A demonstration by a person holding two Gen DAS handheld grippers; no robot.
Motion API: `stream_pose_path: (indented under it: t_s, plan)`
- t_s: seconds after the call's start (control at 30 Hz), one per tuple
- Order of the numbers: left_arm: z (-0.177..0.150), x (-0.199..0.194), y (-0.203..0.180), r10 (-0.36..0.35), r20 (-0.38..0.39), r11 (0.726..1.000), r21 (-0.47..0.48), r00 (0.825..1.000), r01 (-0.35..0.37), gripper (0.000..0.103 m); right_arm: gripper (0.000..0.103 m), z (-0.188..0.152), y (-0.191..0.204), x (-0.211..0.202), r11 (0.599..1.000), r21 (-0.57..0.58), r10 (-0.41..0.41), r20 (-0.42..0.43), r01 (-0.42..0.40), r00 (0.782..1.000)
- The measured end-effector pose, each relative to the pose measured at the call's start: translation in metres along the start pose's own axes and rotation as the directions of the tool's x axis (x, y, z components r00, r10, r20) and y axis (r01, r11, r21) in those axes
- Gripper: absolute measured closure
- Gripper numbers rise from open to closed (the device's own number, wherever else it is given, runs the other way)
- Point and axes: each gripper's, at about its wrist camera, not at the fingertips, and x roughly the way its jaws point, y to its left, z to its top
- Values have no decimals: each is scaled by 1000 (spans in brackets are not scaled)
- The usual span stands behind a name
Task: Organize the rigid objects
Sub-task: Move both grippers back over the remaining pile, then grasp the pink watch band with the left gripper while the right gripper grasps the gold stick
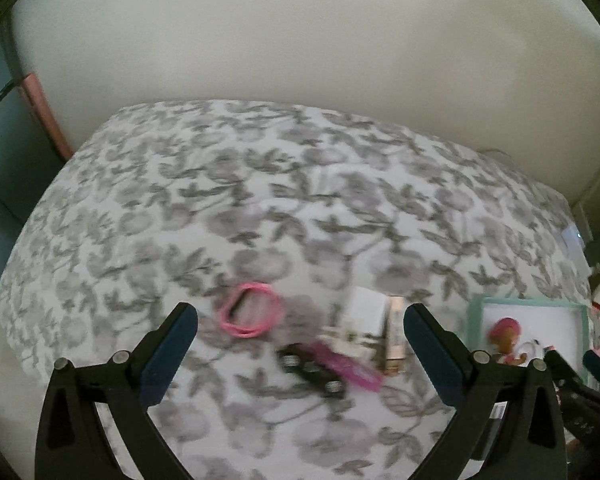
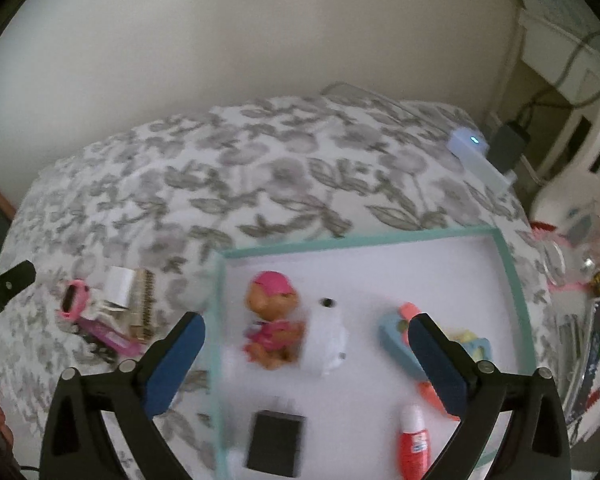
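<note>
Wide-open right gripper (image 2: pixel 306 354) hovers over dog figure (image 2: pixel 272 320) inside tray (image 2: pixel 512 276).

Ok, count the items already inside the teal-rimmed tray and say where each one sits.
5, perhaps more hidden behind the right gripper: pink-capped toy figure centre-left, white object beside it, black block near front, red bottle front right, blue-orange toy right.

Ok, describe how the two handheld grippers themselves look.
Both look alike: the left gripper and right gripper have black angular plastic frames with triangular cut-outs, round silver pivot pins, and dark blue pads lining their fingers. No cables or sleeves show.
</note>
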Motion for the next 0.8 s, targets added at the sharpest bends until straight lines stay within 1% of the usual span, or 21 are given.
stream_pose_path:
  t_s: [0.13, 0.27, 0.47, 0.6, 0.7, 0.73, 0.8]
  plan:
    - [0, -2, 32, 17, -13, 999, -47, 1000, -18, 0, 0, 3, 24, -11, 998, -32, 56, 36, -55, 998]
    - [1, 1, 64, 12, -36, 993, -114, 999, -16, 0, 0, 3, 48, -15, 994, -60, 93, 61, -90, 994]
    - [2, 10, 98, 21, -65, 984, -173, 998, -32, 0, 1, 1, 80, -6, 985, -108, 139, 52, -132, 989]
    - [2, 21, 113, 39, -94, 978, -200, 995, -57, 0, 6, -3, 99, 4, 979, -154, 140, 36, -133, 989]
    - [3, 30, 118, 53, -112, 977, -201, 992, -75, 1, 8, -6, 112, 14, 974, -181, 142, 13, -137, 990]
    - [3, 35, 118, 57, -123, 976, -200, 991, -81, 1, 13, -8, 116, 19, 972, -189, 143, 4, -139, 990]
    - [3, 43, 119, 59, -137, 976, -201, 989, -86, 1, 19, -10, 121, 27, 970, -199, 139, -14, -139, 990]
